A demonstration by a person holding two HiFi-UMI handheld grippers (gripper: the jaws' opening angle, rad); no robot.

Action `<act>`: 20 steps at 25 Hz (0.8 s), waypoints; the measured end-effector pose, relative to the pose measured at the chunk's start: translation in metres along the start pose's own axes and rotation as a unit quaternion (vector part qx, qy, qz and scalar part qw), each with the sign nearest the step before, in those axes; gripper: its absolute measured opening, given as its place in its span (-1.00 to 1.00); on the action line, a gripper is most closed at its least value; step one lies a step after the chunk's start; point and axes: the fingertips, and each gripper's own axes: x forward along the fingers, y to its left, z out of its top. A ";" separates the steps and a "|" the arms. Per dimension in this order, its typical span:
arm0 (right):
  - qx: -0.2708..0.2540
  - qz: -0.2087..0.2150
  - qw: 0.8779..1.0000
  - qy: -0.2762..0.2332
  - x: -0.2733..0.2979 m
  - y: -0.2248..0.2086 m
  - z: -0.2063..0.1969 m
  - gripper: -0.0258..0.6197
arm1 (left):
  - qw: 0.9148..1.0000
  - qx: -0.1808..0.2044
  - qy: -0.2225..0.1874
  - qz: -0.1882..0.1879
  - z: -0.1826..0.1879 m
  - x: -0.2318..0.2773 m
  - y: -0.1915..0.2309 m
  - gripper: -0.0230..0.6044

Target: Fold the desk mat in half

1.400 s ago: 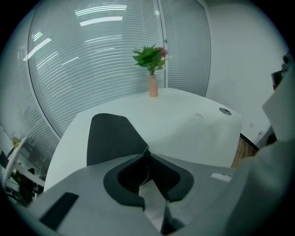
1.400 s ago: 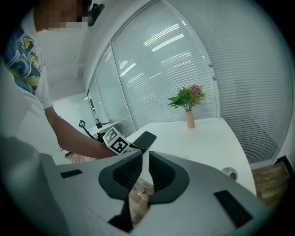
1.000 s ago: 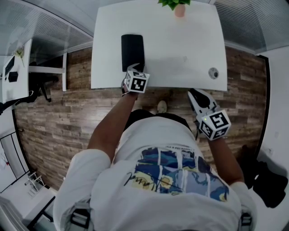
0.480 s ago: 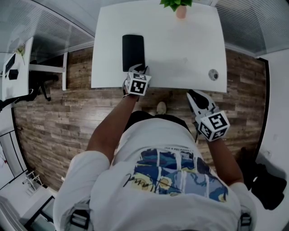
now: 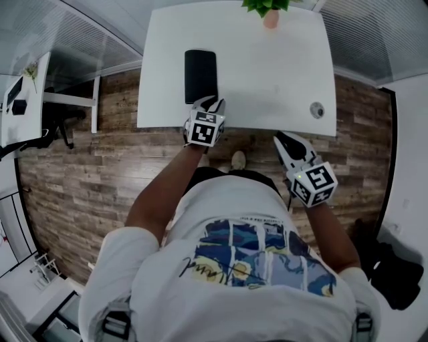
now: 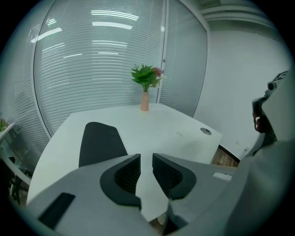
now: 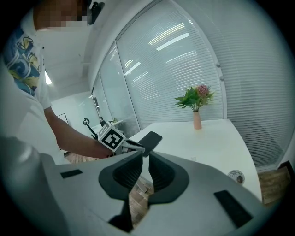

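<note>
1. The black desk mat [image 5: 200,75] is lying flat on the white table [image 5: 267,67], at 11 o'clock from the left gripper [image 5: 212,103]. That gripper's jaws have just been opening, with nothing between them.
2. The right gripper [image 5: 284,139] is hovering off the near edge, slightly parted and empty.
3. With nothing gripping it, the seemingly doubled mat may be springing open.
4. A vase [image 5: 270,19] at 1 o'clock is holding a plant [image 5: 264,5].

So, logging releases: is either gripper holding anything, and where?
Nothing is held. Left gripper: jaws have just been opening, nothing between them. Right gripper: empty too.
</note>
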 end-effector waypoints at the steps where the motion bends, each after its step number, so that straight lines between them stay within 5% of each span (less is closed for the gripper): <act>1: -0.002 0.001 1.000 0.000 0.001 0.003 0.001 -0.79 | 1.000 -0.003 -0.006 -0.005 0.002 -0.005 -0.001 -0.66; 13: -0.025 0.006 1.000 -0.004 0.030 0.066 0.012 -0.83 | 0.992 -0.039 -0.063 -0.106 0.007 -0.106 -0.012 -0.70; 20: -0.032 0.001 0.999 -0.009 0.048 0.118 0.018 -0.86 | 0.982 -0.027 -0.091 -0.161 0.001 -0.180 -0.001 -0.84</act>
